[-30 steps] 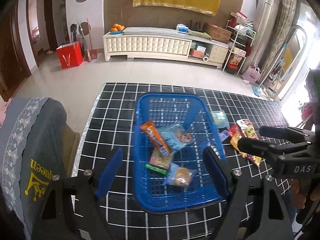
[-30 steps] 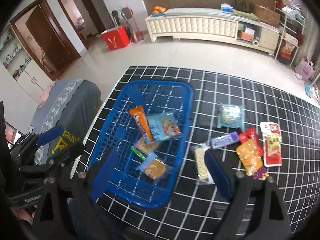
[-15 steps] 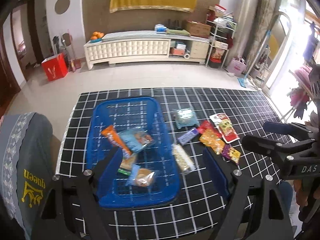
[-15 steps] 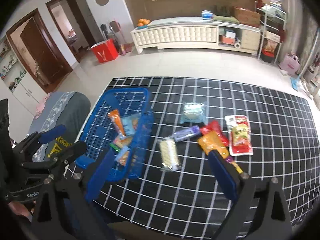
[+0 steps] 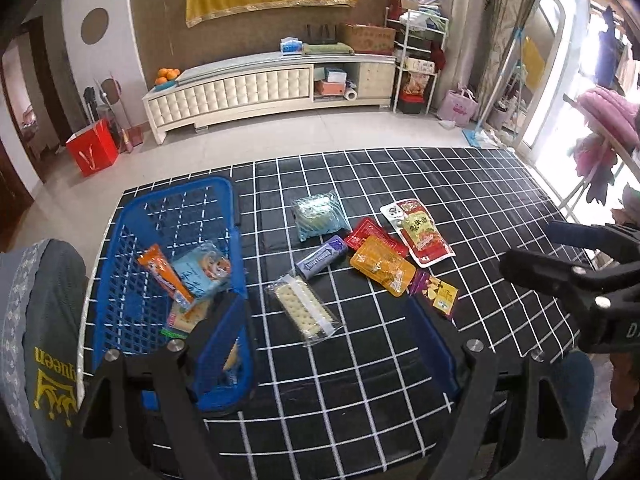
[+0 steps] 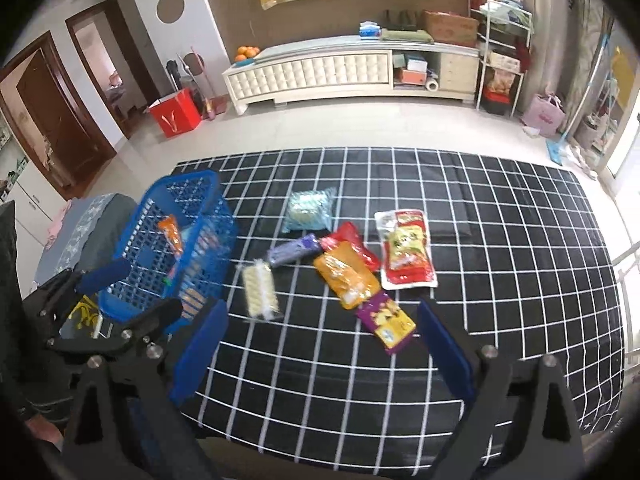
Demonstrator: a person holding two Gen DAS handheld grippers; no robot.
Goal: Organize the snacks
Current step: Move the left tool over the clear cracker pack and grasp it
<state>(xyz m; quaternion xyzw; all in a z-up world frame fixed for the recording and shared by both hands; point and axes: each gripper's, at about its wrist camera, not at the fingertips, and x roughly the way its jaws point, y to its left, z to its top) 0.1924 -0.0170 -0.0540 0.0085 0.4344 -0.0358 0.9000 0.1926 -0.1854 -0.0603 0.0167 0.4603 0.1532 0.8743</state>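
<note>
Black tablecloth with white grid [image 5: 360,392] covers the table. Blue plastic basket [image 5: 132,308] sits at the cloth's left end and already holds several snacks: an orange stick packet [image 5: 164,276], a pale blue packet [image 5: 200,272] lying against it, and a cracker pack partly hidden under those two. Seven snacks lie loose on the cloth to the right of the basket. Nearest the basket, a clear-wrapped cracker pack [image 5: 304,308], apart from the others. Just beyond it, a purple bar [image 5: 322,260], its far end touching a red packet [image 5: 374,234]. An orange pouch [image 5: 382,266] overlaps the red packet's near edge. A small purple-and-yellow packet [image 5: 436,294] sits at the orange pouch's near right corner. A red-and-white pouch [image 5: 418,230] lies to the right of the red packet, and a pale green packet [image 5: 320,214] lies farthest back, on its own. Left gripper [image 5: 332,344] hangs above the cloth with its blue fingers spread; its left finger overlaps the basket's near right corner in view, and nothing is between the fingers. Right gripper [image 6: 320,348] likewise hangs above the cloth with fingers spread wide and empty, the small purple-and-yellow packet showing in the gap below them. A grey chair cover with yellow lettering [image 5: 44,344] stands left of the table.
</note>
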